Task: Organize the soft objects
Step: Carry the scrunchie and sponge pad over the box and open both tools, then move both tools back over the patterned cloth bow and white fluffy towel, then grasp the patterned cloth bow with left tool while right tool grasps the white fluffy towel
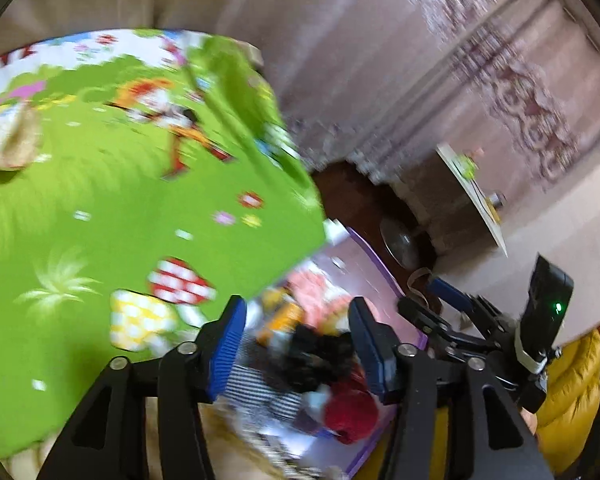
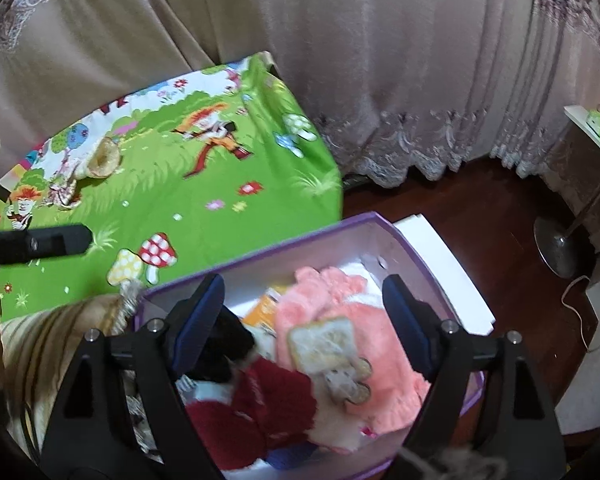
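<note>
A purple-rimmed box (image 2: 284,240) holds soft things: a pink knit piece (image 2: 380,360), a dark red fuzzy item (image 2: 268,404), a black fuzzy item (image 2: 224,344) and a small toast-shaped plush (image 2: 324,344). My right gripper (image 2: 304,304) hangs open and empty above the box. My left gripper (image 1: 296,332) is open and empty over the box (image 1: 374,252) too, above the black item (image 1: 320,356) and red item (image 1: 352,412). The right gripper also shows in the left wrist view (image 1: 440,300). A small beige plush (image 2: 100,158) lies on the green cartoon mat (image 2: 180,196).
Beige curtains (image 2: 380,80) hang behind. Dark wooden floor (image 2: 460,208) lies right of the box, with a white flat piece (image 2: 444,264), a fan base (image 2: 560,248) and a cabinet (image 2: 592,176). A striped cushion (image 2: 48,340) lies left of the box.
</note>
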{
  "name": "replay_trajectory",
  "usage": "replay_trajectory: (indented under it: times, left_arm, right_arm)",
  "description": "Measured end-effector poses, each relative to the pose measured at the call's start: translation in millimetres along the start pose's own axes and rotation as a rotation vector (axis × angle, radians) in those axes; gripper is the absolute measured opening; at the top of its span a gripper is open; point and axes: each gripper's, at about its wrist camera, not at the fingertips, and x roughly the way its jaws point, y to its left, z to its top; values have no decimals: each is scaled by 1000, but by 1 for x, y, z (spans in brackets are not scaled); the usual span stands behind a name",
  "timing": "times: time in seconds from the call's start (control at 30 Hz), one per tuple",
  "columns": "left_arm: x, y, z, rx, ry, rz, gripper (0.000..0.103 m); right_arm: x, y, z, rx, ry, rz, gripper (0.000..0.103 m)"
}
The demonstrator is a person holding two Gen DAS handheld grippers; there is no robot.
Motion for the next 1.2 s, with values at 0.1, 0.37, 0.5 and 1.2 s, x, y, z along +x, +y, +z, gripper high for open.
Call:
replay_trajectory:
  times: [0.1,0.37,0.5,1.2]
  left_arm:
    - [-22,42,14,-58,-50,62,61]
    - [-83,192,41,-349,-171,244,63]
    - [-102,263,50,-497,-205,302,63]
    - [-48,360,90,-509,-55,518,39]
  right_arm:
    - [7,19,13,-24,-4,27,84]
    - [35,96,62,-182,-27,134,88]
    - [56,139,86,-265,-26,185,88]
    - [152,321,155,-629,-23,337,90]
